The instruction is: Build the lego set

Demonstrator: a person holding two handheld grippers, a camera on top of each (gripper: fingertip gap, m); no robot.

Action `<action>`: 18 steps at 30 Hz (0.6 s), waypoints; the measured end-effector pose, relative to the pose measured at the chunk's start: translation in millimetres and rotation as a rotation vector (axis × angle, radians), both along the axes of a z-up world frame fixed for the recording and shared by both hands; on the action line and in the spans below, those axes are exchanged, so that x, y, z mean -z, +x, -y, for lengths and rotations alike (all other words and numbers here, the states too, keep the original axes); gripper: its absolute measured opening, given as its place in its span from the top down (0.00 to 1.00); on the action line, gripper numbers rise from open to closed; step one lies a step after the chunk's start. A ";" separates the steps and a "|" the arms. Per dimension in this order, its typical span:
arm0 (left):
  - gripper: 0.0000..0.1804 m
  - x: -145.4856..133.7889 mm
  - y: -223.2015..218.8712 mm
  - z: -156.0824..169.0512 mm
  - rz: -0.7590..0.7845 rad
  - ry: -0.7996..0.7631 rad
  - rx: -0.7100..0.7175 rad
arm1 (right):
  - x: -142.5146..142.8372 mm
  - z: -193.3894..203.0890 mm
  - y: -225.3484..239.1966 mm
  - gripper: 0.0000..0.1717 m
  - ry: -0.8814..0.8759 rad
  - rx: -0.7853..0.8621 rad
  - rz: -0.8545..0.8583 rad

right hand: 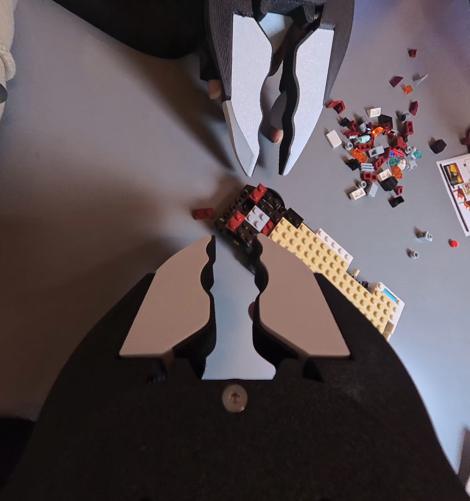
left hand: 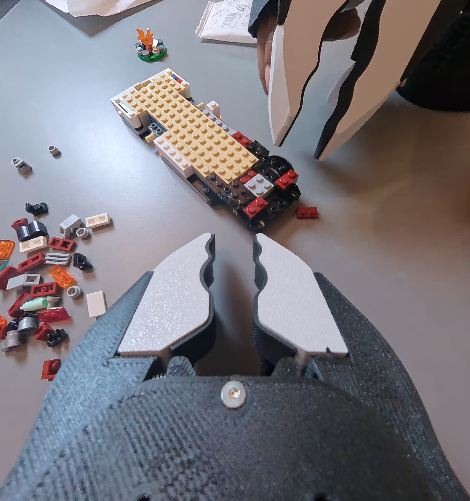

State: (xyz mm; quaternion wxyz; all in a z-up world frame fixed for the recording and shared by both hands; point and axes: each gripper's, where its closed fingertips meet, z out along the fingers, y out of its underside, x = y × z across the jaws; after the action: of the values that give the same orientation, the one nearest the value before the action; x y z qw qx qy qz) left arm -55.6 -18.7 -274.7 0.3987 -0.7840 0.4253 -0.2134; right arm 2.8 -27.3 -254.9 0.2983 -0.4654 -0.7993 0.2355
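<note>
Both grippers, left (left hand: 234, 238) and right (right hand: 235, 240), parted and empty, hover near brick model (left hand: 201, 143); loose red plate (left hand: 306, 212) beside its dark end.

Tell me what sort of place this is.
Probably a hobby or work table indoors: a smooth grey tabletop bearing a half-built tan-topped toy-brick model, a scattered pile of small loose bricks and a printed sticker sheet.

Brick model (right hand: 323, 260) partly hidden behind jaws.
</note>
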 end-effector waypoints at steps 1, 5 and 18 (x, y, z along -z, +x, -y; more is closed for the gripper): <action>0.85 0.0 0.7 0.8 0.000 0.001 0.006 | 0.5 0.7 -2.2 0.85 0.016 -0.006 0.003; 0.84 0.4 4.3 4.8 -0.003 0.004 0.036 | 9.8 1.6 -7.3 0.83 0.107 -0.028 0.050; 0.86 -0.2 2.5 4.4 0.005 0.000 0.033 | 9.4 -4.3 -22.1 0.91 0.078 0.081 0.030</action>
State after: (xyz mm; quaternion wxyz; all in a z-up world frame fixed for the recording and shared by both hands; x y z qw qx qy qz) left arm -53.1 -23.1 -274.5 0.3963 -0.7764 0.4370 -0.2219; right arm -19.4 -23.1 -264.4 0.3133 -0.4888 -0.7929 0.1851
